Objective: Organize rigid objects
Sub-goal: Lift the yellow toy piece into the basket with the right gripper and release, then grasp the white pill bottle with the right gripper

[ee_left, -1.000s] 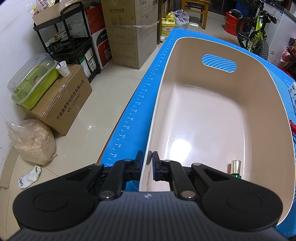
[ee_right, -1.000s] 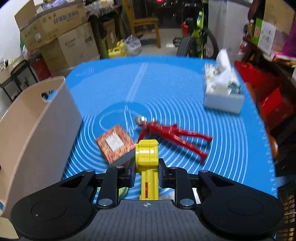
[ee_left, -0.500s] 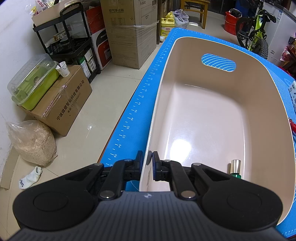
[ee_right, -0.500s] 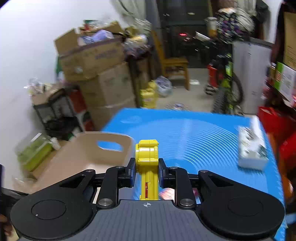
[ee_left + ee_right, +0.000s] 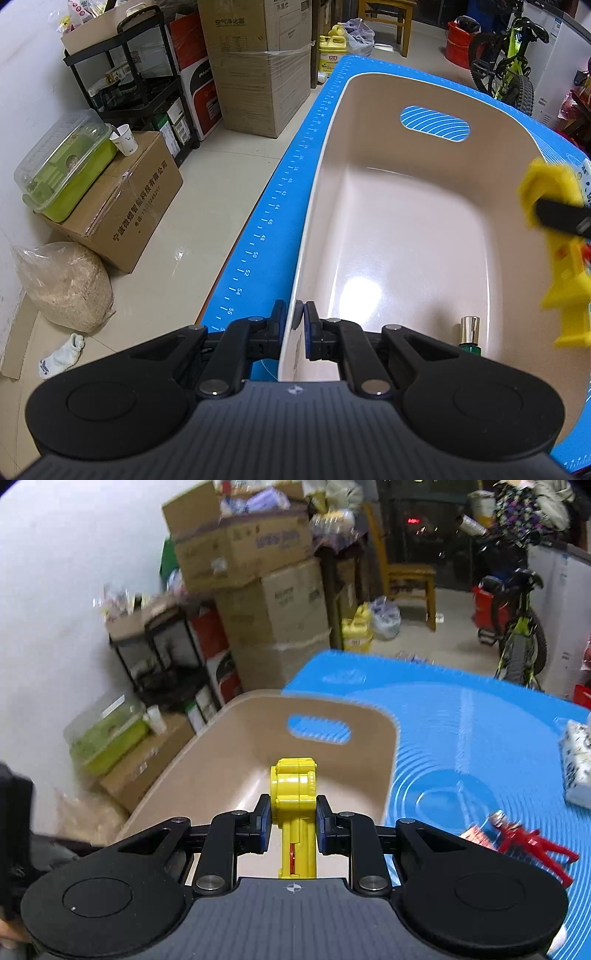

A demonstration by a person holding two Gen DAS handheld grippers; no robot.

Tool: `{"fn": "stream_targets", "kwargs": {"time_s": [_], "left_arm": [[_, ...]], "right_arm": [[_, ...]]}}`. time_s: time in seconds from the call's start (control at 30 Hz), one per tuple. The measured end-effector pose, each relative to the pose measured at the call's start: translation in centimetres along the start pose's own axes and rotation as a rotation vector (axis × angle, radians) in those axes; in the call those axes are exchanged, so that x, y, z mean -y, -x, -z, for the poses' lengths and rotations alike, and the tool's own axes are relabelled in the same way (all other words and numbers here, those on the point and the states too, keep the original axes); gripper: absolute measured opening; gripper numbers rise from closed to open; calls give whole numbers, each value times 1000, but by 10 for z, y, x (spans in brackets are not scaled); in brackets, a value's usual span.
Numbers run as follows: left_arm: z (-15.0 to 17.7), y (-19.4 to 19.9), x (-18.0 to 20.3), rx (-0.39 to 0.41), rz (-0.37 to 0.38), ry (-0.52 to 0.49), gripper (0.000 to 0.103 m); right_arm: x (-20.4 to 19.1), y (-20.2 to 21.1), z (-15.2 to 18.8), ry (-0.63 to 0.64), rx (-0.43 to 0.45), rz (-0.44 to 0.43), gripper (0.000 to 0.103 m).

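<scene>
A beige plastic bin (image 5: 406,236) with a handle slot stands on the blue mat (image 5: 280,206). My left gripper (image 5: 294,325) is shut on the bin's near rim. Inside the bin, near its front right corner, stands a small green bottle with a silver cap (image 5: 469,330). My right gripper (image 5: 293,825) is shut on a yellow toy block figure (image 5: 295,805) and holds it above the bin (image 5: 207,775). The same yellow toy (image 5: 557,243) shows blurred at the right edge of the left wrist view, over the bin's right wall.
A red toy figure (image 5: 532,843) and a small patterned box (image 5: 476,836) lie on the mat right of the bin, with a tissue box (image 5: 578,764) further back. Cardboard boxes (image 5: 258,62), a black shelf (image 5: 125,85) and a bicycle (image 5: 513,70) stand on the floor around the table.
My right gripper has carried the yellow toy up and to the left, from over the mat to above the bin. The toy now enters the left wrist view. My left gripper has stayed put.
</scene>
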State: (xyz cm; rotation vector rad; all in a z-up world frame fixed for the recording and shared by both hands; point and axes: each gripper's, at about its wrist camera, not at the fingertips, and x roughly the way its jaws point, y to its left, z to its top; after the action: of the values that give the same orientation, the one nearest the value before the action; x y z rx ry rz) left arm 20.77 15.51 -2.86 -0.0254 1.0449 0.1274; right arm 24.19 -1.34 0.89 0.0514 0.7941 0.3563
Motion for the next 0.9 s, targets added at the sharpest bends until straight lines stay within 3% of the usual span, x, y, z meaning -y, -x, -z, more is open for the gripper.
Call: {"fn": "stream_targets", "kwargs": {"time_s": [0.2, 0.4, 0.47, 0.53, 0.7, 0.9], "left_arm": [[0, 0, 0, 0, -1, -1, 11], [0, -1, 1, 0, -1, -1, 11], [-1, 0, 2, 0, -1, -3, 11], [-1, 0, 2, -1, 0, -3, 11], [-1, 0, 2, -1, 0, -3, 11], [0, 0, 1, -2, 3, -1, 11]], "right_arm": [[-7, -30, 20, 24, -128, 45, 32], [-14, -35, 25, 76, -146, 49, 34], [-12, -32, 23, 56, -127, 40, 40], [-7, -22, 20, 35, -106, 27, 53], [8, 10, 13, 4, -34, 38, 62], [44, 52, 15, -48, 33, 144, 69]]}}
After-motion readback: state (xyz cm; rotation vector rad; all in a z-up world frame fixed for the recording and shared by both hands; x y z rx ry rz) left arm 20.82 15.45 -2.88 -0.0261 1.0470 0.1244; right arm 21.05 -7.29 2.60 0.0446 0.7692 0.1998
